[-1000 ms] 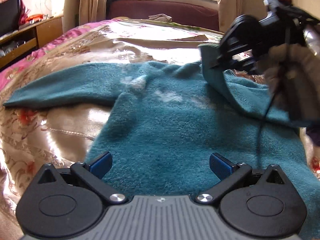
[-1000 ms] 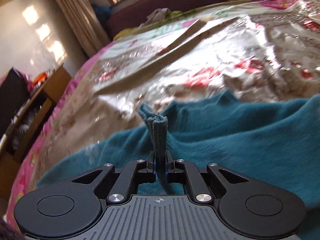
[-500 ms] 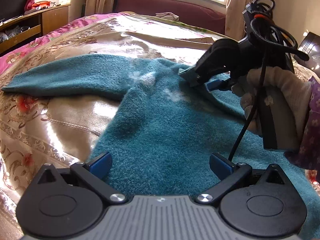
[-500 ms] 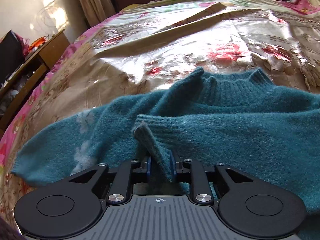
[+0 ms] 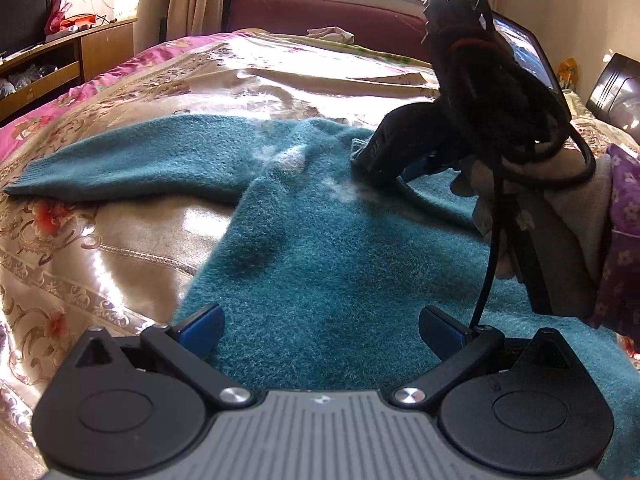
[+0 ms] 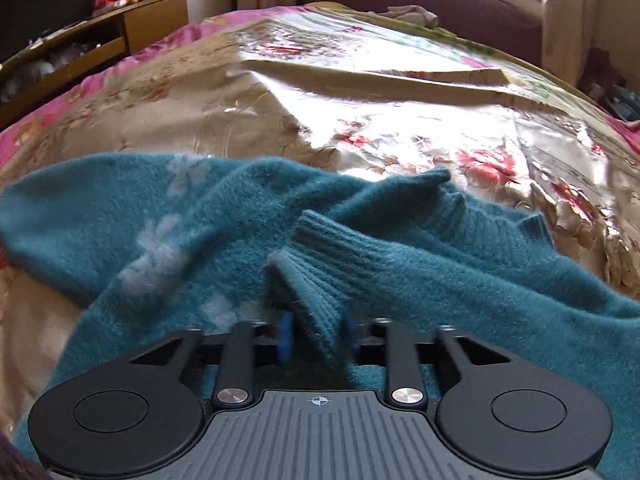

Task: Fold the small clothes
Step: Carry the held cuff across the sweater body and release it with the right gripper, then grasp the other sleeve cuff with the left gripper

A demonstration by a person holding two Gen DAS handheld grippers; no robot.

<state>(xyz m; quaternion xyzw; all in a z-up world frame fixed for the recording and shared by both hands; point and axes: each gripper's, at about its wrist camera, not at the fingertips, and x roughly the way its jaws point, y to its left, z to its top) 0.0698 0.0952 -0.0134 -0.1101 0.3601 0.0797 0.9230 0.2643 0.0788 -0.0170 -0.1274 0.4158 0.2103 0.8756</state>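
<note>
the left gripper (image 5: 320, 330) hangs low over the hem end of the teal sweater (image 5: 328, 264), jaws wide, nothing between them. the sweater lies flat on the bed cover (image 5: 120, 248), body toward the camera, collar (image 6: 472, 208) at the far end.

the right gripper (image 6: 316, 336) sits over the chest of the sweater. its jaws stand narrow and are closing, with the ribbed cuff (image 6: 320, 280) of the folded-over sleeve between the blue pads (image 6: 285, 338).

likely faults from here:
- the cuff stands bunched and twisted in the jaws. laid down like this, the sleeve would probably lie creased rather than flat across the chest.
- the fuzzy knit may cling to the pads; a quick withdrawal could drag the cuff back off the body.
- the grip looks shallow, taking the rib edge only. a pull could slip it out, and the sleeve would fall short of its fold line.
- the cable (image 5: 488, 264) hanging from the right gripper trails just above the cloth and could snag it.

room and edges: the other sleeve (image 5: 132, 164) lies stretched out to the left on the bed cover, with open cover beside and beyond it. past the collar the cover runs clear to a raised fold (image 6: 360, 76) in it, then the dark red headboard (image 5: 320, 12). the bed edge is on the left, well apart from the sweater.
</note>
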